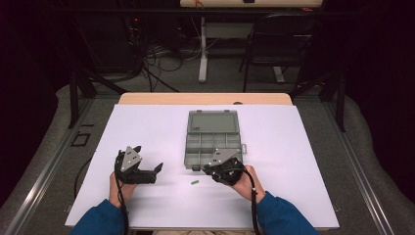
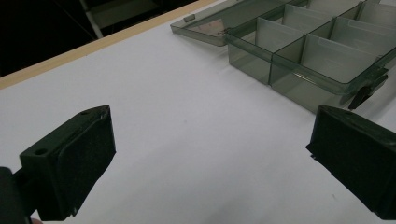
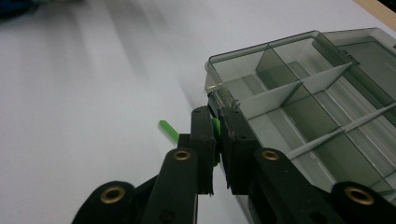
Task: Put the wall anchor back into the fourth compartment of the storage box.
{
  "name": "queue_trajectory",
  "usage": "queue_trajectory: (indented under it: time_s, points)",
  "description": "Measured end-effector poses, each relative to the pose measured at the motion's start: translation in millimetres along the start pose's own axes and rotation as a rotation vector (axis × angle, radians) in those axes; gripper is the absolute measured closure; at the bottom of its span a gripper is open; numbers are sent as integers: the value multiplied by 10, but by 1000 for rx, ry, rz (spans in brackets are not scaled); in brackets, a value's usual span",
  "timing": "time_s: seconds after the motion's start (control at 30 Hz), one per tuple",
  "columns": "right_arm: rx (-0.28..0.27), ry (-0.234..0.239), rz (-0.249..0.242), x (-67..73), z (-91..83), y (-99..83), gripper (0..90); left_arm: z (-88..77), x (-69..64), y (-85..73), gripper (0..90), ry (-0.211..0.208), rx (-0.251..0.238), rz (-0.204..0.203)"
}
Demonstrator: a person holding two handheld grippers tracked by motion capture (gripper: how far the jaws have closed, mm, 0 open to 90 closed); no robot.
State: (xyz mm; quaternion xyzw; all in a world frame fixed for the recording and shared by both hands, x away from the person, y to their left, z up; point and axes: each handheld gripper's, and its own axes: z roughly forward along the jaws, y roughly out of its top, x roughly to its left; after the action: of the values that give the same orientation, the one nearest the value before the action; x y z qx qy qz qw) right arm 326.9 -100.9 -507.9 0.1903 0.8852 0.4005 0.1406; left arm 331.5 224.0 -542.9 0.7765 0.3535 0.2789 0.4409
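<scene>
- The right gripper (image 3: 217,135) has its two black jaws clenched on a small bright green plastic piece (image 3: 215,128), which shows as a sliver between the pads in the right gripper view.
- The held piece sits just at the near left corner of the smoky transparent plastic compartment box (image 1: 214,146); whether it touches the box wall I cannot tell.
- A second small green plastic stick (image 1: 194,183) lies flat on the white tabletop (image 1: 147,127), near the table's front edge, between the two grippers and just in front of the box.
- In the right gripper view, this stick (image 3: 168,130) lies just left of the clenched jaws.
- The box rests near the middle of the tabletop with its lid laid open flat toward the far edge; its divided compartments look bare in the parts that show.
- The left gripper (image 1: 142,169) is over the left front part of the tabletop, jaws released and spread wide with nothing between them.
- In the left gripper view, bare white surface lies between its jaws, and the box (image 2: 299,51) stands well apart at the upper right.
</scene>
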Motion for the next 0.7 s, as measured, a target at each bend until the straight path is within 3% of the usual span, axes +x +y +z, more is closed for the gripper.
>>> queue_trajectory:
  time_s: [0.7]
  points:
    - [-37, -86, 40, -232, -222, -1, 840, 1, 0, 0, 2, -1, -1, -2]
